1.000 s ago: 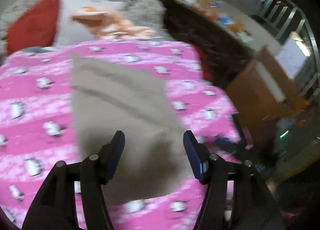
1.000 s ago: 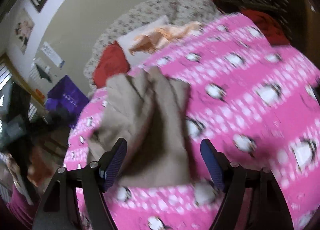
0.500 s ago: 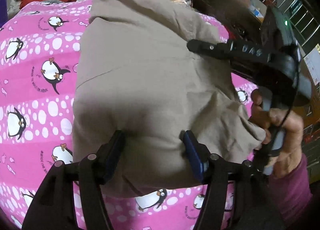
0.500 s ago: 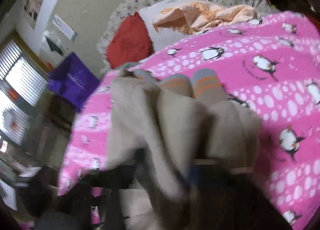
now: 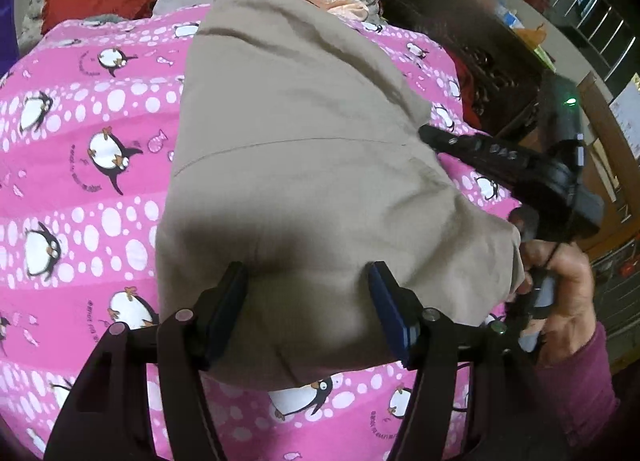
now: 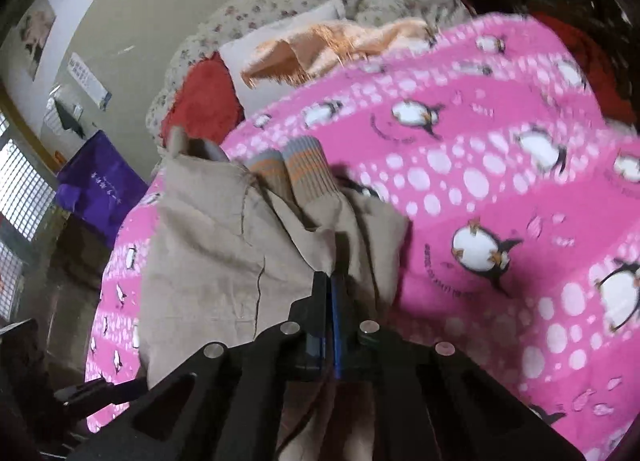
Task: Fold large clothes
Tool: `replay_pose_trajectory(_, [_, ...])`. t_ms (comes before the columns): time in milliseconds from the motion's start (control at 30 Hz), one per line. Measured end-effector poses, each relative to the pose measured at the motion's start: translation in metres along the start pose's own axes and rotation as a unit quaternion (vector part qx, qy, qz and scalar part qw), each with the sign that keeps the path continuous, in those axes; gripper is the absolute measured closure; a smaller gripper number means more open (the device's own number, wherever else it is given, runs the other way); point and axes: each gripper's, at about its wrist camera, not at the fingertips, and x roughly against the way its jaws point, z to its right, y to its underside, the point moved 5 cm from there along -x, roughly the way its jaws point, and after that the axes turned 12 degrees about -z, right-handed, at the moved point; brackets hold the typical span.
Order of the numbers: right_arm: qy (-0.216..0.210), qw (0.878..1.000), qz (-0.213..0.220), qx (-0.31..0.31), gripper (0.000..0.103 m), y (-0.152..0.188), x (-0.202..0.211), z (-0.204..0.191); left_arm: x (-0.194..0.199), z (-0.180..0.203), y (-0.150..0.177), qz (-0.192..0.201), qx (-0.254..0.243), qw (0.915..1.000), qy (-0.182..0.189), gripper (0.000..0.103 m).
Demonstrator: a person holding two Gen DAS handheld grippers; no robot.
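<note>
Looking along my left gripper (image 5: 308, 293), I see its two blue-padded fingers spread wide, released, with the beige garment (image 5: 304, 165) lying between and beneath them on the pink penguin blanket (image 5: 92, 189). The garment is a bulky folded heap stretching from the near edge toward the far pillows; whether the fingers touch the cloth I cannot tell. At the right of that view my right hand (image 5: 560, 285) grips the handle of the other tool, whose black body reaches to the garment's right edge.

From the right wrist view, my right gripper (image 6: 330, 285) is clenched, its jaws pressed together on a fold of the beige garment (image 6: 208, 253). Striped grey-and-orange cuffs (image 6: 300, 173) stick out at the garment's far end. Beyond lie a red pillow (image 6: 204, 101), a white pillow (image 6: 288, 33) and an orange fringed cloth (image 6: 340, 45). A purple bag (image 6: 96, 185) sits off the bed's left side.
</note>
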Motion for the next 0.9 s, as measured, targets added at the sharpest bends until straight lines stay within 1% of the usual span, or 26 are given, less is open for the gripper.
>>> replay_pose_trajectory(133, [0.007,1.000,0.003,0.000,0.103,0.002,0.014,-0.003,0.024,-0.004,-0.025,0.044,-0.005,0.9987,-0.025,0.041])
replay_pose_trajectory(167, [0.004,1.000,0.003,-0.014,0.097,0.003,0.018,0.001,0.026,-0.007,-0.031,0.049,-0.002,0.9984,-0.030,0.039])
replay_pose_trajectory(200, [-0.005,1.000,0.004,-0.025,0.095,0.002,0.018,0.005,0.026,-0.009,-0.037,0.049,-0.001,0.9981,-0.037,0.039])
replay_pose_trajectory(233, [-0.016,0.999,0.007,-0.039,0.090,0.004,0.022,0.008,0.023,-0.014,-0.044,0.048,0.002,0.9979,-0.045,0.039])
replay_pose_trajectory(267, [-0.033,0.998,0.010,-0.054,0.069,0.005,0.026,0.009,0.019,-0.018,-0.048,0.046,0.006,0.9976,-0.052,0.039])
replay_pose_trajectory(300, [-0.046,0.997,0.012,-0.061,0.053,0.006,0.029,0.007,0.014,-0.024,-0.055,0.043,0.013,0.9971,-0.061,0.039])
replay_pose_trajectory(333, [-0.053,0.997,0.014,-0.063,0.028,0.007,0.030,0.006,0.010,-0.029,-0.059,0.041,0.018,0.9969,-0.065,0.039])
replay_pose_trajectory(367, [-0.054,0.996,0.022,-0.064,0.024,0.006,0.032,0.000,0.007,-0.032,-0.063,0.039,0.024,0.9967,-0.066,0.039])
replay_pose_trajectory(433, [-0.050,0.998,0.019,-0.044,0.024,0.004,0.027,-0.012,0.000,-0.040,-0.070,0.038,0.046,0.9962,-0.064,0.039])
replay_pose_trajectory(500, [-0.035,0.999,-0.001,-0.015,0.025,-0.001,0.011,-0.027,-0.008,-0.044,-0.076,0.029,0.060,0.9960,-0.059,0.039])
replay_pose_trajectory(533, [-0.030,1.000,-0.008,-0.002,0.038,-0.002,0.003,-0.032,-0.012,-0.045,-0.077,0.026,0.063,0.9960,-0.057,0.039])
replay_pose_trajectory(567, [-0.025,0.999,-0.021,0.015,0.087,-0.004,-0.009,-0.038,-0.014,-0.043,-0.077,0.024,0.062,0.9959,-0.061,0.039])
replay_pose_trajectory(600, [-0.017,0.999,-0.028,0.020,0.098,-0.004,-0.014,-0.040,-0.016,-0.041,-0.076,0.023,0.058,0.9959,-0.066,0.039])
replay_pose_trajectory(633, [-0.014,0.999,-0.026,0.019,0.097,-0.004,-0.014,-0.040,-0.017,-0.039,-0.075,0.025,0.051,0.9961,-0.067,0.038])
replay_pose_trajectory(667, [-0.020,1.000,-0.010,0.017,0.098,-0.003,-0.008,-0.037,-0.018,-0.038,-0.073,0.029,0.045,0.9966,-0.063,0.034])
replay_pose_trajectory(700, [-0.014,1.000,-0.002,0.018,0.098,0.000,-0.004,-0.034,-0.017,-0.036,-0.070,0.030,0.043,0.9970,-0.058,0.032])
replay_pose_trajectory(733, [-0.002,1.000,0.001,0.018,0.099,0.003,-0.003,-0.030,-0.021,-0.035,-0.067,0.031,0.041,0.9973,-0.053,0.028])
replay_pose_trajectory(767, [0.019,1.000,-0.003,0.008,0.099,0.007,-0.008,-0.018,-0.024,-0.034,-0.064,0.032,0.039,0.9973,-0.053,0.025])
replay_pose_trajectory(800, [0.021,1.000,-0.014,-0.002,0.099,0.011,-0.015,-0.011,-0.029,-0.033,-0.062,0.030,0.034,0.9972,-0.059,0.025])
replay_pose_trajectory(867, [0.009,0.999,-0.038,-0.019,0.098,0.017,-0.024,-0.001,-0.035,-0.031,-0.059,0.024,0.023,0.9966,-0.076,0.025])
replay_pose_trajectory(900, [0.000,0.999,-0.035,-0.022,0.098,0.019,-0.019,-0.001,-0.034,-0.031,-0.058,0.027,0.023,0.9964,-0.077,0.025])
